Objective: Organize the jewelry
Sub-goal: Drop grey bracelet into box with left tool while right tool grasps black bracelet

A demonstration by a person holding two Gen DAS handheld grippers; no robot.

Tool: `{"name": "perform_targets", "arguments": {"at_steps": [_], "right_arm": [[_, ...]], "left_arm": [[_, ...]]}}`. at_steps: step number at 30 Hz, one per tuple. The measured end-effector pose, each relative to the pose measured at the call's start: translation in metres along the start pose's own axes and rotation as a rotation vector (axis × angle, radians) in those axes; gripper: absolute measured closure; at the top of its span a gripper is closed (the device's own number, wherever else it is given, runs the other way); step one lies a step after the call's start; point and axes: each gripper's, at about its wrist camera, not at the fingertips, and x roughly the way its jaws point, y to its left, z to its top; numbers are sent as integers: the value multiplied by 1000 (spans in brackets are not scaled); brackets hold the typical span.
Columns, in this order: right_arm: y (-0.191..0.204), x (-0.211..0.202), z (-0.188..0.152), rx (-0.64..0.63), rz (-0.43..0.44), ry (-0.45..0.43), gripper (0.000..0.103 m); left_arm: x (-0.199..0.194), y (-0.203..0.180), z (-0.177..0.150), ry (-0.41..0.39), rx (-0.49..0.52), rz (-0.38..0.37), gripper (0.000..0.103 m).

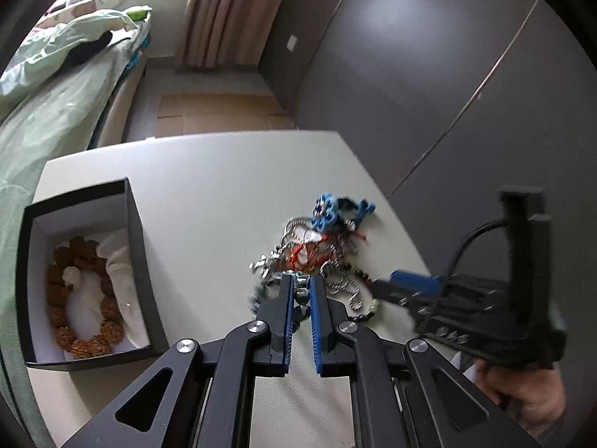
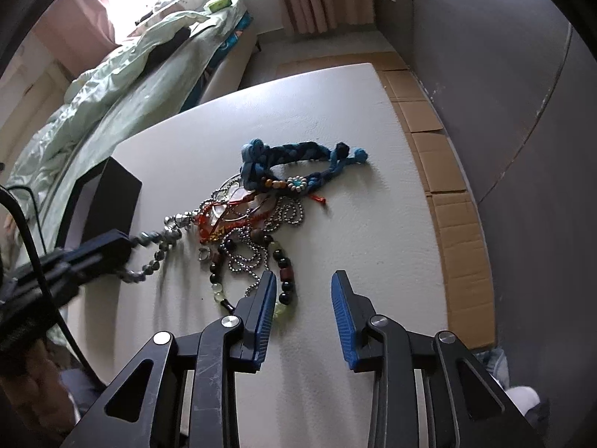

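Note:
A tangled pile of jewelry (image 2: 246,224) lies on the white table (image 2: 354,119): a blue braided bracelet (image 2: 298,156), red cords, silver ball chains and dark beads. My left gripper (image 1: 300,291) is shut on a grey-green stone bead bracelet (image 1: 302,298) at the pile's near edge; the right wrist view shows the bracelet (image 2: 156,254) stretched from its tip. My right gripper (image 2: 304,287) is open and empty, just right of the dark bead strand (image 2: 285,276). A black box (image 1: 82,272) at the left holds a brown bead bracelet (image 1: 86,298) on white padding.
A bed with green bedding (image 1: 56,104) stands beyond the table's left side. A grey wardrobe wall (image 1: 429,74) runs along the right. Flattened cardboard (image 2: 451,186) lies on the floor beside the table's right edge.

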Motion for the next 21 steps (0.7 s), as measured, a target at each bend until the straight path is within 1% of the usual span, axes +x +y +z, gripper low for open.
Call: {"name": "perform_targets", "arguments": {"at_steps": [3, 7, 8, 10, 11, 13, 15, 19, 21], "right_arm": [[5, 5, 0, -20, -16, 17, 71], [16, 10, 3, -71, -74, 22, 72], [20, 11, 3, -89, -95, 20, 75], [28, 12, 2, -143, -160, 20, 82], [32, 13, 0, -167, -179, 21, 92], [35, 11, 0, -177, -149, 29, 93], [35, 7, -1, -167, -139, 22, 93], [25, -17, 3, -90, -64, -51, 93], [25, -26, 4, -74, -53, -78, 93]], "left_arm": [[-11, 3, 3, -34, -10, -29, 95], [-32, 8, 6, -90, -16, -49, 95], [-39, 12, 8, -110, -25, -51, 95], [-48, 19, 11, -132, -41, -53, 95], [-54, 23, 12, -149, -50, -52, 95], [-61, 30, 13, -171, -65, -46, 95], [-66, 39, 13, -188, -80, -41, 95], [-77, 55, 13, -222, -105, -10, 95], [-81, 63, 13, -232, -120, -5, 95]]}}
